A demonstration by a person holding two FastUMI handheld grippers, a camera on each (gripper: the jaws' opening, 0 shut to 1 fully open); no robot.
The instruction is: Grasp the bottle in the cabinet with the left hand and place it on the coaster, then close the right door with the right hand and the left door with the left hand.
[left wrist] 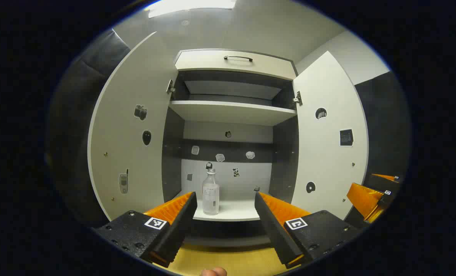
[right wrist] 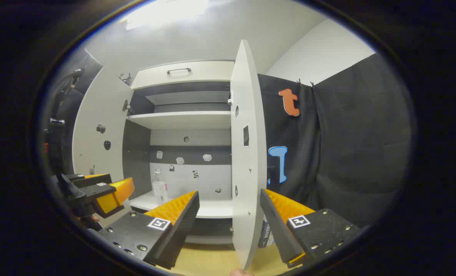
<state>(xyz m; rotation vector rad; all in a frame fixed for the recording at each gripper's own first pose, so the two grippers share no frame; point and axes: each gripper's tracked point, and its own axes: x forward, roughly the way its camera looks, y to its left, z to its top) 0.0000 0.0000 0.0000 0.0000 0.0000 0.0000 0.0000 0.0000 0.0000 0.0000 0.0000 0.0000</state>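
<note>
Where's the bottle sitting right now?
The bottle stands upright on the cabinet's bottom shelf, left of centre near the front edge, ahead of the open left gripper in the left gripper view.

Bottle: clear plastic, glossy, pale paper-like label. Cabinet: smooth matt white panels, darker matt grey inside walls. Left door and right door: smooth matt white board, small metal screws, metal hinges. Top handle: dark metal. Table: light wood-look, smooth. Booth wall: matt black cloth, creased.
</note>
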